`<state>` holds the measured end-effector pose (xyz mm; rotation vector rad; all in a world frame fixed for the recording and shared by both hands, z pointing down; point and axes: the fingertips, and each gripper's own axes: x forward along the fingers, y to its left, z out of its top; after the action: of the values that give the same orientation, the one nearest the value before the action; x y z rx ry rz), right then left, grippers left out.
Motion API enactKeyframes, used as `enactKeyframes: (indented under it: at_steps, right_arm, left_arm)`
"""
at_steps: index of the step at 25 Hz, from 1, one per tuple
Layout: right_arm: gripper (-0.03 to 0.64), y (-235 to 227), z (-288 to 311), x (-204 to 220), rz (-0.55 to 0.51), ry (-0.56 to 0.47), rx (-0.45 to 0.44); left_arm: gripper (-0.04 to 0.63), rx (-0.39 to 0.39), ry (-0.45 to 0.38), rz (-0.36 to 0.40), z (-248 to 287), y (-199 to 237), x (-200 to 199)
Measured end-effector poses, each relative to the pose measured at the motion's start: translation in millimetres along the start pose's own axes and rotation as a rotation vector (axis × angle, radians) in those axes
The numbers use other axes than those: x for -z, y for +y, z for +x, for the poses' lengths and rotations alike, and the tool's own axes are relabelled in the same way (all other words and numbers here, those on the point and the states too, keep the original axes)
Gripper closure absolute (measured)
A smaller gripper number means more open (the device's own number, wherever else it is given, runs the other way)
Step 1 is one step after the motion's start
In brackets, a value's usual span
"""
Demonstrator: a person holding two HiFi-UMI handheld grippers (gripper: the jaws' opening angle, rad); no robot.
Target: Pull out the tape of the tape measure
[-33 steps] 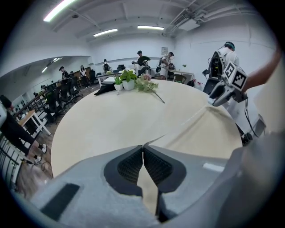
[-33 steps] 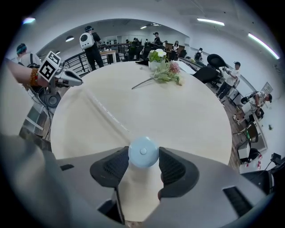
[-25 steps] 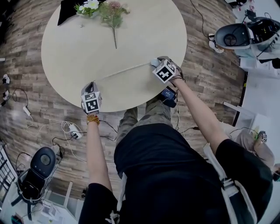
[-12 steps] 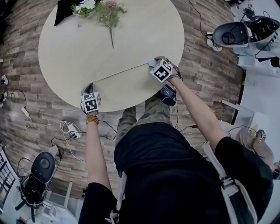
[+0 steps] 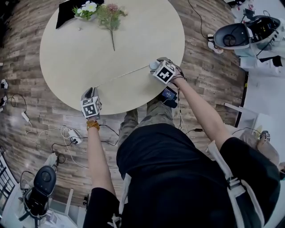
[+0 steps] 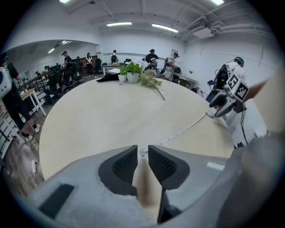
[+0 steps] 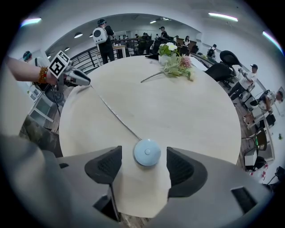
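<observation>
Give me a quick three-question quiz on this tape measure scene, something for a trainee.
1. True or false: the right tongs grip the blue tape measure case.
2. What lies near the far edge of the table? A) flowers B) a mug C) scissors
3. Fill in: the tape runs from the case to the ___ tongs.
Key: 1 false, the jaws have just been opening and stand apart either side of the case; 2 A; 3 left tongs.
</observation>
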<state>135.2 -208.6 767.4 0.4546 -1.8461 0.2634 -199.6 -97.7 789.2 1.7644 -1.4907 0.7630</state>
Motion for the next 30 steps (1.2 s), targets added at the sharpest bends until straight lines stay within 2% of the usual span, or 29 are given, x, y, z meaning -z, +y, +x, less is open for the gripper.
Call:
enactKeyframes:
  at_steps: [4, 7, 12, 22, 25, 28, 30]
  right_arm:
    - [0.295, 2, -19, -6, -0.002, -0.023, -0.008]
    - [0.298, -2, -41, -20, 0.012, -0.085, 0.030]
    - [0.305, 1, -86, -46, 0.119, -0.222, 0.074]
    - [0.325, 34, -174, -93, 0.133, -0.446, 0.156]
    - [0.344, 48, -202, -110, 0.118, -0.525, 0.179]
    - [0.356, 58, -230, -127, 0.106, -0.615, 0.217]
    - [0.380, 64, -252, -138, 0.122, -0.698, 0.252]
  left_arm:
    - [0.506, -0.003, -0.059, -0.010, -17, -2, -12]
    - [0.506, 0.008, -0.114, 0.006, -34, -12, -28]
    - [0.506, 0.044, -0.240, 0.102, -67, -47, -71]
    - [0.509, 0.095, -0.479, 0.204, -148, -105, -161]
    - [0.546, 0.083, -0.566, 0.245, -176, -117, -184]
    - [0.552, 0.081, -0.662, 0.275, -204, -132, -211]
    - [0.586, 0.085, -0.729, 0.288, -223, -143, -226]
